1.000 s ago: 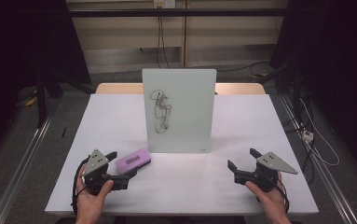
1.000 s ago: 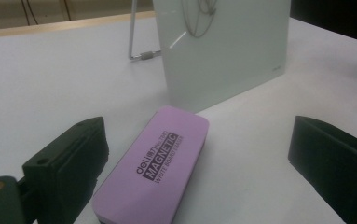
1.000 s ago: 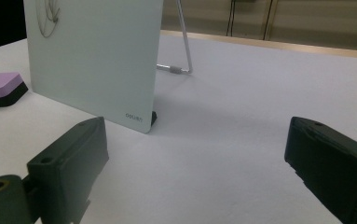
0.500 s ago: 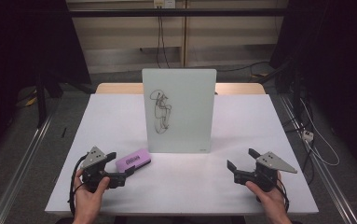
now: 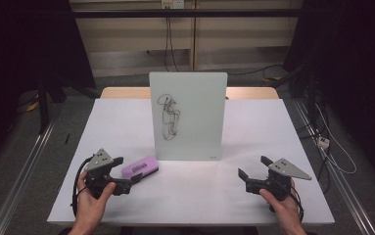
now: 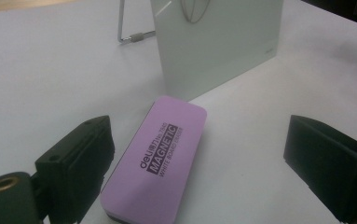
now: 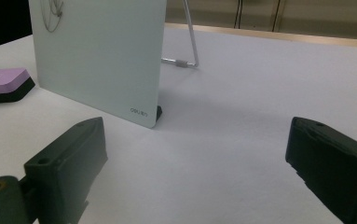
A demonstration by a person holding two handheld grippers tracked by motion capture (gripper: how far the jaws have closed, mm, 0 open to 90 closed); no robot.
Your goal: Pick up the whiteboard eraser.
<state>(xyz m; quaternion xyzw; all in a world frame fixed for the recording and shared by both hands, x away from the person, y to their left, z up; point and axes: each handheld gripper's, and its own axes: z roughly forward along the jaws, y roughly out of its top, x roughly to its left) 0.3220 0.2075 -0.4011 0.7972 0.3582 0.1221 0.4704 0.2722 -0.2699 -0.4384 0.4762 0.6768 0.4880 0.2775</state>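
— So where does my left gripper (image 5: 135, 177) stand at this moment?

— Low in the left of the high view, jaws wide apart, with the purple eraser (image 5: 139, 168) lying flat on the white table (image 5: 199, 196) between them. In the left gripper view the eraser (image 6: 156, 156) fills the lower middle; the left-hand jaw sits just beside its long edge, perhaps touching, and the right-hand jaw is well apart from it. Nothing is clamped. My jaws closed a little a moment ago, yet no pad presses on the eraser.

— And my right gripper (image 5: 253, 169)?

— Open too, resting in the lower right of the high view with bare table between its jaws. Its own view has the whiteboard (image 7: 97, 56) in the upper left.

— What could spoil the pick-up?

— My guess: the eraser lies off-centre in my jaws, hard by one of them. If I close as I stand, that jaw would push the eraser sideways before the other arrives, and it could skid or twist on the smooth table. I may also catch just the near end, so it would pivot once lifted.

— Anything beyond the eraser itself?

— The whiteboard (image 5: 188, 115), with its scribble (image 5: 168, 115), stands upright on a thin wire stand (image 6: 126, 35) just behind the eraser's far end. A forward shove or a careless upward swing could knock the board and tip it backwards.
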